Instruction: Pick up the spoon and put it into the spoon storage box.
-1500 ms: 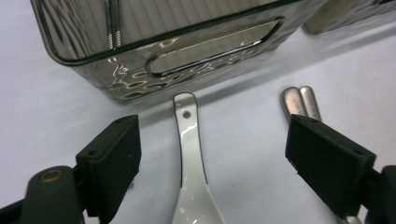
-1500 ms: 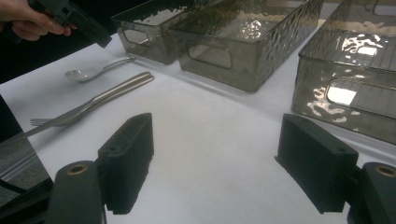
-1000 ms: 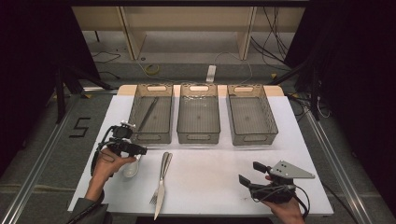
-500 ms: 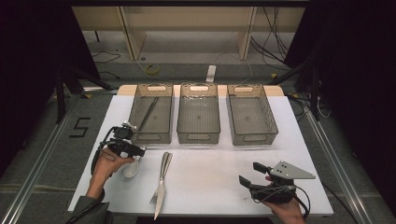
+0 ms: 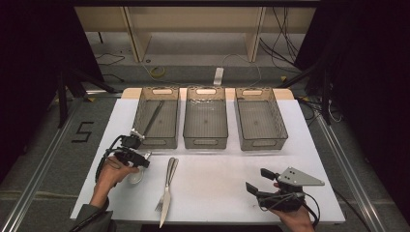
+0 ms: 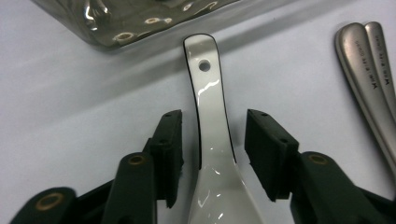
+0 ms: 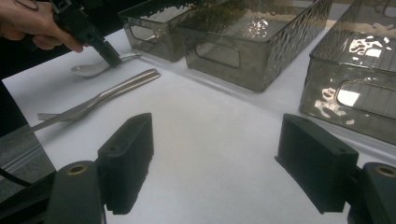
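Two tongs point(image 6: 214, 149) astride the spoon handle point(image 6: 209, 102)

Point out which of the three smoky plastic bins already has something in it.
The left-hand smoky plastic bin: a long metal utensil lies inside; the other two look empty.

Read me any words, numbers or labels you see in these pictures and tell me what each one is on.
"5": black figure on the floor left of the table.
Stamped lettering on the two metal handles beside the white spoon: too small and blurred to read.
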### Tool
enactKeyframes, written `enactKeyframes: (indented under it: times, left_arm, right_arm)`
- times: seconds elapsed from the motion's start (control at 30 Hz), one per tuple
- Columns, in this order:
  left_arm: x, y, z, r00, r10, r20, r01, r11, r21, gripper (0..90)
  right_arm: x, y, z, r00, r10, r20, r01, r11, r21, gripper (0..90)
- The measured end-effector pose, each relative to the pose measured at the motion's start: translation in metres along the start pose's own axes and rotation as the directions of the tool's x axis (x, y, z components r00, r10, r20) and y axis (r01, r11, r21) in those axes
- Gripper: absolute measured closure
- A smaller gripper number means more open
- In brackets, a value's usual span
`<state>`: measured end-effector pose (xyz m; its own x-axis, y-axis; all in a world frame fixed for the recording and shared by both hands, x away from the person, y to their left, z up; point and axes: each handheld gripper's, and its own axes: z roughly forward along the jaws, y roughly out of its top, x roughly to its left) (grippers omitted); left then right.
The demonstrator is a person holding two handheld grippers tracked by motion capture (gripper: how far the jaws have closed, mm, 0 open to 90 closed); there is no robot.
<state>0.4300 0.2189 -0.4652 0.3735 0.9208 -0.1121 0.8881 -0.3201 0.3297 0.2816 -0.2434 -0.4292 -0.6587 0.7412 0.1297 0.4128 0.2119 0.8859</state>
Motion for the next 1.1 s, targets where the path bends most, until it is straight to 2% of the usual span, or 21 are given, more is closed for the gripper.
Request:
enactKeyframes:
  times: [0.03, 0.13, 0.2, 0.43, 0.53, 0.8, 1.03, 1.1]
  left_arm:
    - [0.0, 0.0, 0.0, 1.0, 0.001, 0.0, -0.001, 1.0, -0.001, 61.3]
    - [-0.003, 0.0, 0.001, 0.9988, 0.023, -0.043, -0.023, 0.9997, 0.001, 68.3]
    - [-0.005, 0.0, 0.001, 0.9979, 0.031, -0.057, -0.031, 0.9995, 0.001, 71.8]
    - [-0.002, -0.001, 0.0, 0.9986, 0.038, -0.037, -0.039, 0.9992, -0.011, 73.9]
    - [-0.001, -0.002, -0.001, 0.9991, 0.039, -0.016, -0.039, 0.999, -0.02, 74.0]
    - [-0.004, -0.001, -0.013, 0.9984, 0.051, 0.024, -0.048, 0.9948, -0.09, 74.3]
    - [-0.007, -0.002, -0.025, 0.9971, 0.069, 0.033, -0.063, 0.9864, -0.152, 74.5]
    - [-0.009, -0.001, -0.03, 0.9959, 0.084, 0.032, -0.077, 0.9805, -0.18, 74.6]
  right_arm:
    - [0.0, 0.0, 0.0, 1.0, 0.0, -0.001, 0.0, 1.0, 0.001, 27.6]
    - [0.0, 0.0, 0.0, 1.0, 0.003, 0.001, -0.003, 1.0, 0.002, 27.7]
    - [0.0, 0.0, 0.001, 1.0, 0.002, 0.003, -0.002, 1.0, 0.004, 27.7]
    - [-0.001, 0.0, 0.0, 0.9999, -0.002, 0.012, 0.002, 1.0, 0.002, 27.8]
    - [-0.001, 0.0, 0.0, 1.0, -0.001, 0.009, 0.001, 1.0, 0.003, 27.8]
    - [-0.001, 0.0, 0.0, 0.9999, -0.004, 0.011, 0.004, 1.0, 0.0, 27.8]
    - [-0.001, 0.0, 0.0, 0.9999, -0.001, 0.012, 0.001, 1.0, 0.002, 27.8]
    - [-0.001, 0.0, 0.0, 0.9999, -0.001, 0.012, 0.001, 1.0, 0.002, 27.8]
